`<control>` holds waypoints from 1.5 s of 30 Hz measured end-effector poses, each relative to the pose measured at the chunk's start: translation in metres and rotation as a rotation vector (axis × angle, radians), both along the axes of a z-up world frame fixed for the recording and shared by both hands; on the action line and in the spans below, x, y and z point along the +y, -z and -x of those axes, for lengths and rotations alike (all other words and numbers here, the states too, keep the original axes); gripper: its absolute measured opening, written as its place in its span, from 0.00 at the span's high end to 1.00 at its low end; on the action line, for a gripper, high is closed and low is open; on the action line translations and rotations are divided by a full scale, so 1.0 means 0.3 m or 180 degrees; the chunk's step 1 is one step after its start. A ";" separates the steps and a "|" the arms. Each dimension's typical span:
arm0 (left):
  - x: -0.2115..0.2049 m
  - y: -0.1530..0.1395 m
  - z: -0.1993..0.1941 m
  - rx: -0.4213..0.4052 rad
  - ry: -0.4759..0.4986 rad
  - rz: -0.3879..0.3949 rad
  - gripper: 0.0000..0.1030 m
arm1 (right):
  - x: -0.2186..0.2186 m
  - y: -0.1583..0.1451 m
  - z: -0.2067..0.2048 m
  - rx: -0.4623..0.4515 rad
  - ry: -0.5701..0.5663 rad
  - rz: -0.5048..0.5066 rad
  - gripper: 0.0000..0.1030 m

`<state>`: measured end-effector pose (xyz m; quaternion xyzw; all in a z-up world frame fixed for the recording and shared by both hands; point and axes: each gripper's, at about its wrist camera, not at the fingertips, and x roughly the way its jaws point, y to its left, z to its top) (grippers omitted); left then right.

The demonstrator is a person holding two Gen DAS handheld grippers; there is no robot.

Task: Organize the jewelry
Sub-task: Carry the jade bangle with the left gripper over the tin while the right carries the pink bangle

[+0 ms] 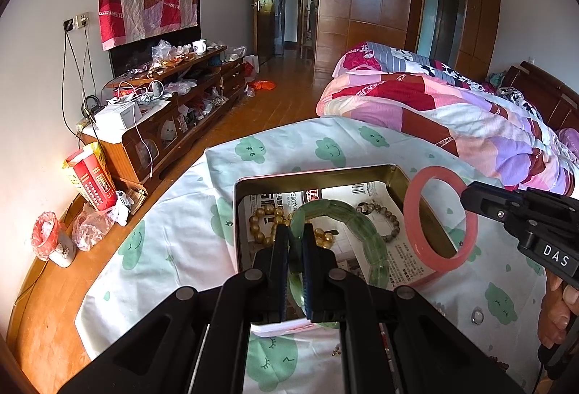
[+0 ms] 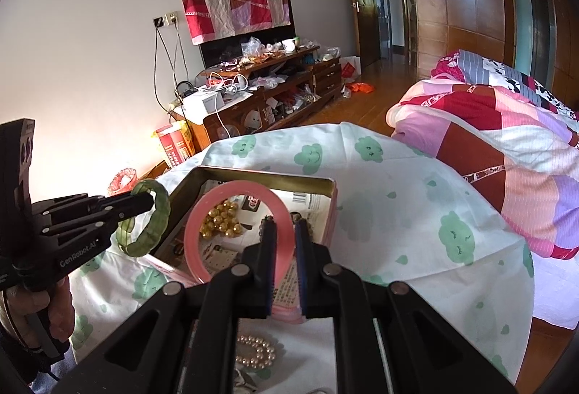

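I am looking down on a rectangular metal tin with gold-toned inner walls and a pink outside [image 1: 394, 176], standing open on a white cotton cloth printed with green cloud faces [image 1: 181, 242]. Printed paper [image 1: 405, 249] is lining the tin's floor, and two strings of round beads are lying on it: a glossy golden-bead bracelet [image 1: 264, 216] toward the left and a darker brown-bead bracelet [image 1: 392, 220] toward the right. My left gripper [image 1: 296, 242] is clamping its jaws tight on a translucent green bangle made of smooth faceted stone segments [image 1: 347, 213], holding it on edge above the tin's interior. My right gripper [image 2: 284, 238] is pinching the rim of a smooth, rigid pink ring bangle [image 2: 202, 209], which is standing upright over the tin near its right-hand wall. The two bangles are hanging apart from each other. A string of pale round pearl beads [image 2: 255, 350] is lying on the cloth just in front of the tin, and a small silver ring [image 1: 477, 316] is resting on the cloth to the right.
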<state>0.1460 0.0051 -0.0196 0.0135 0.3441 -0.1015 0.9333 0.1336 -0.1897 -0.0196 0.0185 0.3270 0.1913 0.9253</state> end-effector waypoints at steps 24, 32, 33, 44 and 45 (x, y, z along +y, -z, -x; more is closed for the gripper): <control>-0.019 0.079 -0.068 0.0194 0.0043 -0.0062 0.95 | 0.061 0.067 -0.104 0.0201 -0.0042 0.0125 0.88; -0.034 0.107 -0.079 0.0273 0.0067 -0.0112 0.95 | 0.075 0.090 -0.117 0.0260 -0.0055 0.0178 0.88; -0.033 0.110 -0.077 0.0278 0.0067 -0.0115 0.95 | 0.077 0.095 -0.118 0.0270 -0.0055 0.0186 0.88; -0.030 0.151 -0.088 0.0406 0.0053 -0.0141 0.95 | 0.095 0.123 -0.111 0.0320 -0.0088 0.0255 0.88; -0.029 0.154 -0.090 0.0413 0.0052 -0.0142 0.95 | 0.095 0.125 -0.111 0.0324 -0.0092 0.0257 0.88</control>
